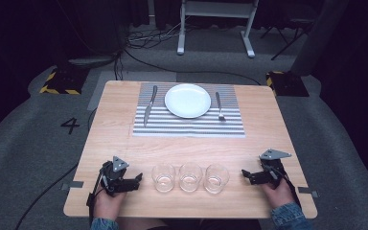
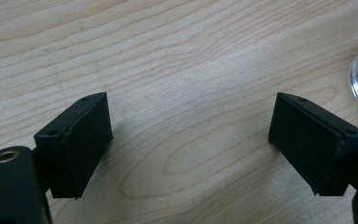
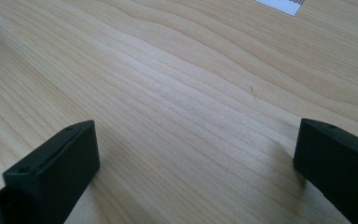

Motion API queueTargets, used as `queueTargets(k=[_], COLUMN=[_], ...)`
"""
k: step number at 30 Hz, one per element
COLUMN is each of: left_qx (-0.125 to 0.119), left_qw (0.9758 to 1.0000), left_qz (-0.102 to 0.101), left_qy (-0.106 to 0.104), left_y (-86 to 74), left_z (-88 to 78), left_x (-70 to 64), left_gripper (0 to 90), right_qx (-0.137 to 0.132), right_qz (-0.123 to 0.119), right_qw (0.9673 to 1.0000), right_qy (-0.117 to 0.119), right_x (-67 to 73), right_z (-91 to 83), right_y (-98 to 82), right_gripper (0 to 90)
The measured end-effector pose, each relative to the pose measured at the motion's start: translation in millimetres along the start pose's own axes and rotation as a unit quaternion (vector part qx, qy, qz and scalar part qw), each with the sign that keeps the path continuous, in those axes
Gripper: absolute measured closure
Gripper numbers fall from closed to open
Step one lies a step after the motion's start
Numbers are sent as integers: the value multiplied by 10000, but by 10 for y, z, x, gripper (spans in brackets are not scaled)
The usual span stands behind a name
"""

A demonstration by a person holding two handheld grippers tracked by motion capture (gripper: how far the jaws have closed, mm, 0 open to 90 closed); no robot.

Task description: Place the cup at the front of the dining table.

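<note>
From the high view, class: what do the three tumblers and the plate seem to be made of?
The three tumblers look like clear glass: the wood shows through them and the rims glint. The plate looks like glazed white ceramic, smooth and even, though plastic cannot be ruled out.

Wooden table (image 1: 263,124) with a striped placemat (image 1: 189,125) at the far side — white plate (image 1: 188,100) at its middle, knife (image 1: 149,105) to the left, fork (image 1: 219,106) to the right. Three empty glasses (image 1: 190,177) in a row near the front edge, close together. Left gripper (image 1: 130,182) and right gripper (image 1: 249,175) flank that row — each held in a hand, jaws pointing inward.
</note>
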State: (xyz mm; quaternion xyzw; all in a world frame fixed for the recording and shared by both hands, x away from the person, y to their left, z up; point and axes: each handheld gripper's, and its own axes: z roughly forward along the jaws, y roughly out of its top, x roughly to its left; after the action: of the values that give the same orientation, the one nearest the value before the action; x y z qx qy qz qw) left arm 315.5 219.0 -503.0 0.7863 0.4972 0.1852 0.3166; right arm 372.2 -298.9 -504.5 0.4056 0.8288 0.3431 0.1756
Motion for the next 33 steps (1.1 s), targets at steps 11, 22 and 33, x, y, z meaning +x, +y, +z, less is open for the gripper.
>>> queueTargets(k=[11,22,33], left_qx=[-14,17,34], left_qw=[10000,9999,9992], left_qz=[-50,101,231], left_qy=[-31,-111,-332], left_y=[-11,-11,-20], left_z=[-8,-15,-44], left_x=[-12,-14,7], left_gripper=[148,149,174], right_qx=[-4,-7,1], right_qz=[35,52,57], right_qw=[10000,10000,10000], right_qy=[-31,-58,-45], right_x=[-3,2,1], right_z=[0,0,-1], right_y=[0,-1,0], right_gripper=[3,3,3])
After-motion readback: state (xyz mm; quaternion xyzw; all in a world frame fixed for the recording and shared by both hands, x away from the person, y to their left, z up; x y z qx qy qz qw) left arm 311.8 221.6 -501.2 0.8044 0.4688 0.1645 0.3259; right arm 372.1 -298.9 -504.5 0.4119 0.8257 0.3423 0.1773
